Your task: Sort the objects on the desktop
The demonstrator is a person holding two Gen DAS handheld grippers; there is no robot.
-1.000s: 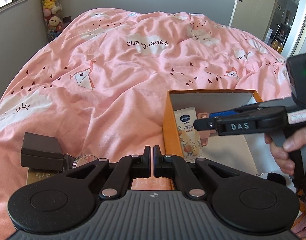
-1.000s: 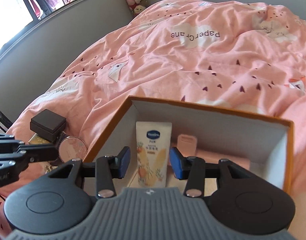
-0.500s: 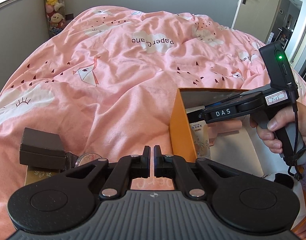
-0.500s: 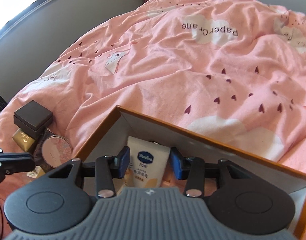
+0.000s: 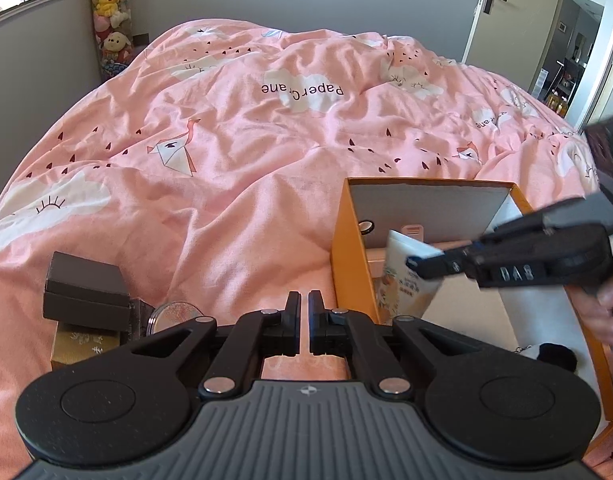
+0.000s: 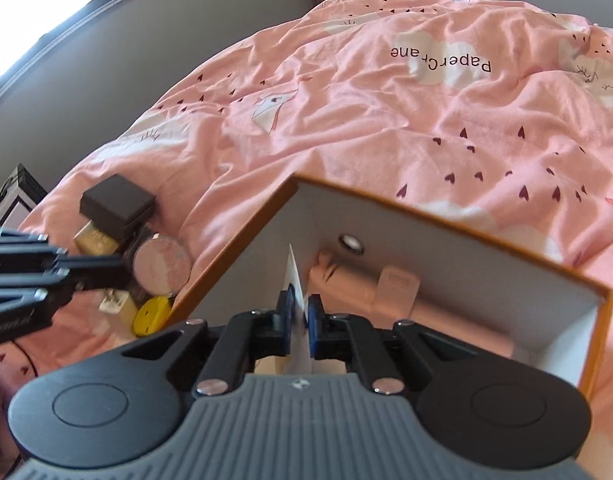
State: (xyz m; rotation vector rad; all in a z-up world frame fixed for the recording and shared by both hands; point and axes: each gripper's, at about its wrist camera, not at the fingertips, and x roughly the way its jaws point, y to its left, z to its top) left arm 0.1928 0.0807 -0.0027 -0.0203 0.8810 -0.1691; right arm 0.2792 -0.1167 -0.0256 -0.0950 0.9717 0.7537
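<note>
The right gripper (image 6: 301,312) is clamped on the lotion tube (image 5: 402,276), holding it tilted inside the orange box (image 5: 352,256) on the bed (image 5: 246,152). The left gripper (image 5: 301,312), nearly closed and empty, hangs beside the box.

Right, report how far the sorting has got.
Done: a pink case already lies in the orange box. In hand: the right gripper is shut on the lotion tube, tilted inside the box. Left: the dark box, gold box, round compact and yellow piece sit outside. The left gripper is shut, empty.
</note>
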